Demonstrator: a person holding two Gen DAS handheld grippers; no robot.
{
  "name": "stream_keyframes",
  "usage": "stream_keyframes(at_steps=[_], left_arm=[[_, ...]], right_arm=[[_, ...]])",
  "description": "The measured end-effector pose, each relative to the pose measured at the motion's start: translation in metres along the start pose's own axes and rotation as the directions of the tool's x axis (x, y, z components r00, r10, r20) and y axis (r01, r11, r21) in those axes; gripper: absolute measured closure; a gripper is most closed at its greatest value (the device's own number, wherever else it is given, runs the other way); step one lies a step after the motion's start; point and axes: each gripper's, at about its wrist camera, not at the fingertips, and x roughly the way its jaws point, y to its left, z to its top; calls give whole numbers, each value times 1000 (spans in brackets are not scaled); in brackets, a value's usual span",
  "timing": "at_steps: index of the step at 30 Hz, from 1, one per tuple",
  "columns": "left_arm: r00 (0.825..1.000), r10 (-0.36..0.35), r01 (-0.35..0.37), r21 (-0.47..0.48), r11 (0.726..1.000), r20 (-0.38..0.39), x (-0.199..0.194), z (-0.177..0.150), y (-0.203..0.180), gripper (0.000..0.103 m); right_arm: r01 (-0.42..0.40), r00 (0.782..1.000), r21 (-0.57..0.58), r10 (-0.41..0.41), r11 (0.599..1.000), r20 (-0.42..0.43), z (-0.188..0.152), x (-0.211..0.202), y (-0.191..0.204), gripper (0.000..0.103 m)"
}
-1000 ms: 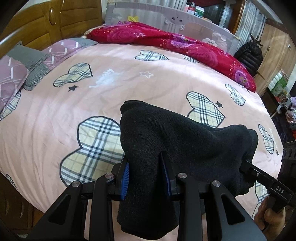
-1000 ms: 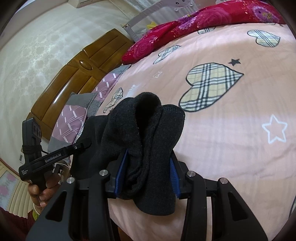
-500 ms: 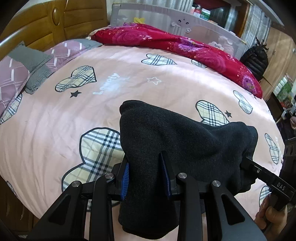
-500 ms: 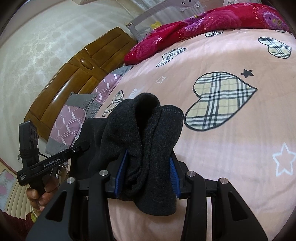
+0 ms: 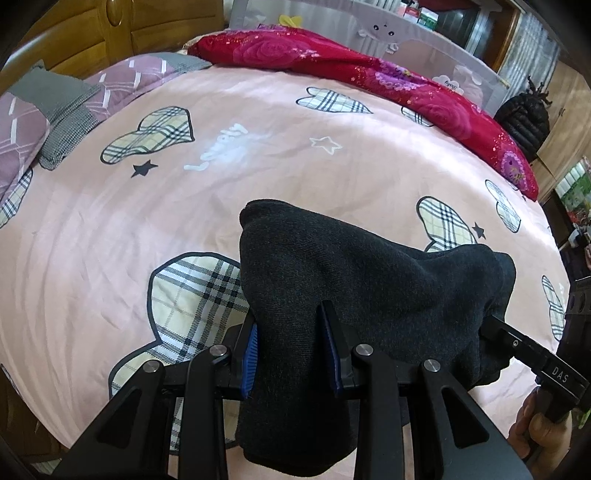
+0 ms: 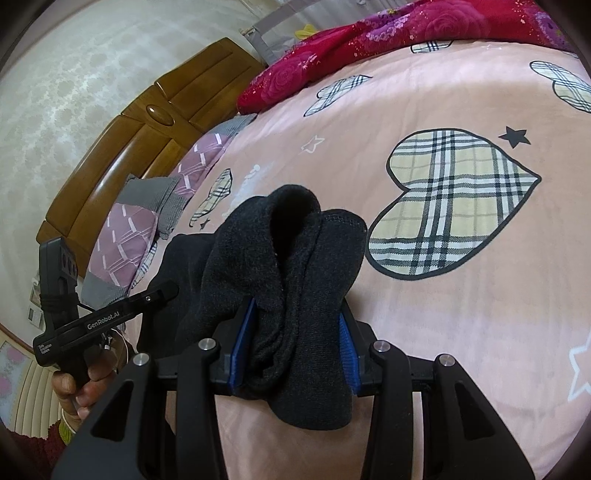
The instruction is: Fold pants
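- Two grippers clamp one pair of dark pants, held above the pink bed.
- Left gripper: pads pressed on bunched fabric.
- Right gripper: pads pressed on a thick fold.

A pink bedspread printed with plaid hearts, small stars and a white word covers the bed. Along its far edge lies a bunched red floral quilt, with a grey bed rail behind it. At the head of the bed, mauve and grey pillows lie against a wooden headboard, which stands against a pale patterned wall. A black puffer jacket sits beyond the quilt's end, beside wooden cabinets.
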Motion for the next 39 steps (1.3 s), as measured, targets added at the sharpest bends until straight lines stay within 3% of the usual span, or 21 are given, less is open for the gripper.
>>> stream_keyframes(at_steps=[14,29,39], left_arm=[[999,-14,14,-9,1000,-39,32,-6,7,71],[999,-8,9,27,1000,-34,41,-14,12,50],[999,-8,8,7,1000,-35,28,-24,22,40]], right_arm=[[5,999,48,-3,999,-50,2,24,-23,58],[83,997,30,-83,996,-9,-4,27,-42,38],[139,990,35,-140,990,18,-12,11,-49,37]])
